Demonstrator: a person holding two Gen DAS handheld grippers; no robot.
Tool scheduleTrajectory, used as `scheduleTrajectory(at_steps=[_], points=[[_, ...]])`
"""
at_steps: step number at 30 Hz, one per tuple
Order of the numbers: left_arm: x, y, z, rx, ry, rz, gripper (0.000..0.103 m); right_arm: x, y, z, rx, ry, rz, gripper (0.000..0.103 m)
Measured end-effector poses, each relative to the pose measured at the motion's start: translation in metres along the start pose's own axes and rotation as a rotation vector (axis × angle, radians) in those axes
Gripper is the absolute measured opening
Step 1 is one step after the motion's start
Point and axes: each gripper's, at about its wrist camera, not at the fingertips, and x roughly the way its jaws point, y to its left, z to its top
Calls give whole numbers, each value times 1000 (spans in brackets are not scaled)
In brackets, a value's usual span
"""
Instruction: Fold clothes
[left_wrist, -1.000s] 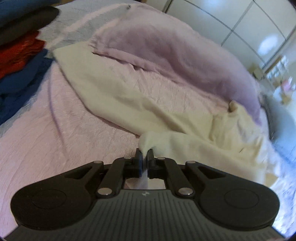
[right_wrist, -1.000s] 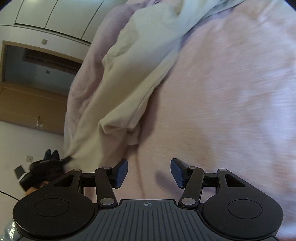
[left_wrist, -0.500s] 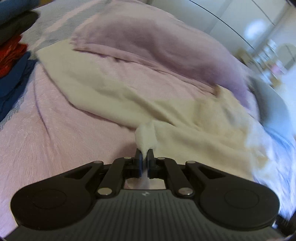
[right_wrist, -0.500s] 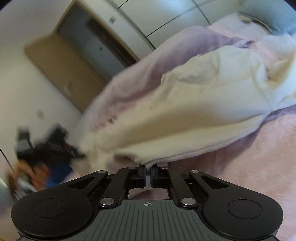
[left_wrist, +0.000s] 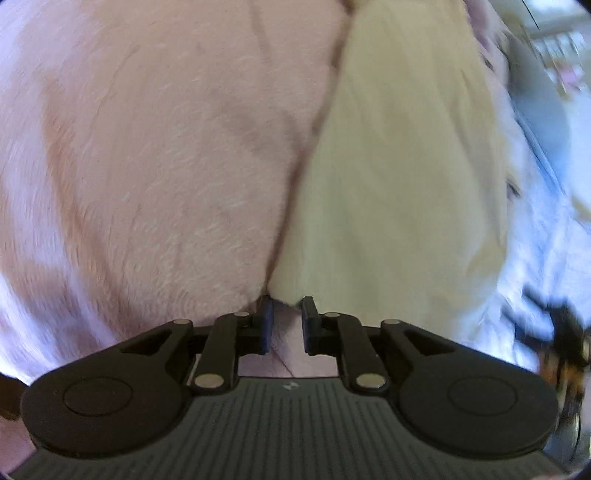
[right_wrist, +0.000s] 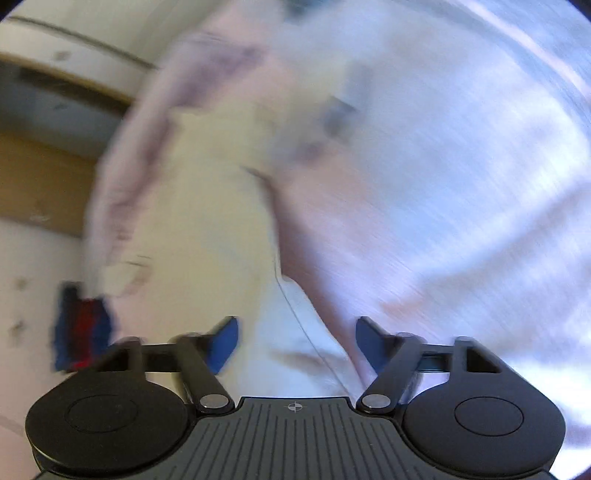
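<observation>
Lying on the pink bedspread (left_wrist: 147, 155), the cream garment (left_wrist: 399, 177) stretches away from the left hand-held gripper (left_wrist: 287, 325) up toward the top of the left wrist view. Its near corner ends just ahead of the fingertips, a little to the right of the gap. The left hand-held gripper has its jaws parted narrowly, and between them only pink bedspread shows; no cloth is pinched. The garment's left edge runs as a long diagonal against the bedspread, with a thin shadow along it.

In the right wrist view, heavily blurred, the right hand-held gripper (right_wrist: 297, 339) stands wide, its blue-padded fingers (right_wrist: 223, 341) well apart. The cream garment (right_wrist: 199, 206) lies ahead and to the left of it, and pale cloth with a thin seam line spreads between and just beyond the fingers; whether that cloth touches the pads cannot be told through the blur. To the right lies the bedspread (right_wrist: 461, 177), washed pale by the light. At the far left, beyond the garment, a blurred dark blue and red shape (right_wrist: 83, 332) shows before a pale wall (right_wrist: 33, 288).
</observation>
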Motion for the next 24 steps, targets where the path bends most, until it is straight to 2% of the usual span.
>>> scheduleTrajectory(at_steps=[1, 3, 4, 6, 7, 8, 9, 11, 13, 14, 16, 18, 20, 21, 22, 23, 24], points=[[1, 1, -3, -21, -41, -8, 21, 7, -11, -8, 18, 9, 12, 74], [4, 3, -9, -59, -122, -22, 28, 21, -27, -23, 34, 27, 32, 74], [4, 2, -9, -59, -157, -24, 32, 27, -30, -32, 1, 26, 34, 74], [13, 0, -6, -44, -207, -19, 33, 36, -32, -47, -65, 6, 33, 73], [17, -5, -5, -27, -202, -14, 30, 40, -31, -52, -90, -15, 31, 64], [21, -9, -4, -10, -197, -8, 24, 44, -30, -53, -92, -10, 31, 41], [25, -13, -3, 7, -193, -3, 11, 47, -30, -53, -75, 20, 46, 5], [21, -21, -6, 43, -205, -3, 6, 36, -26, -49, -95, 23, 51, 5], [5, -26, -17, 56, -232, -31, 6, 12, -16, -46, -181, -6, 48, 5], [-3, -27, -23, 55, -243, -49, 6, -1, -17, -47, -189, -15, 52, 5], [-11, -30, -38, 67, -236, -38, 6, -27, -20, -50, -191, -32, 63, 4], [-3, -35, -49, 125, -211, 48, 7, -29, -24, -56, -197, 10, 34, 4], [11, -39, -55, 142, -176, 134, 8, -14, -28, -66, -206, 83, -31, 5], [17, -40, -56, 143, -163, 165, 10, -3, -31, -70, -201, 129, -62, 7], [16, -42, -53, 137, -153, 169, 12, 3, -34, -69, -187, 165, -85, 13], [14, -44, -49, 135, -143, 175, 14, 4, -34, -65, -176, 175, -113, 19], [10, -48, -45, 158, -139, 191, 17, -2, -30, -57, -167, 153, -121, 30]])
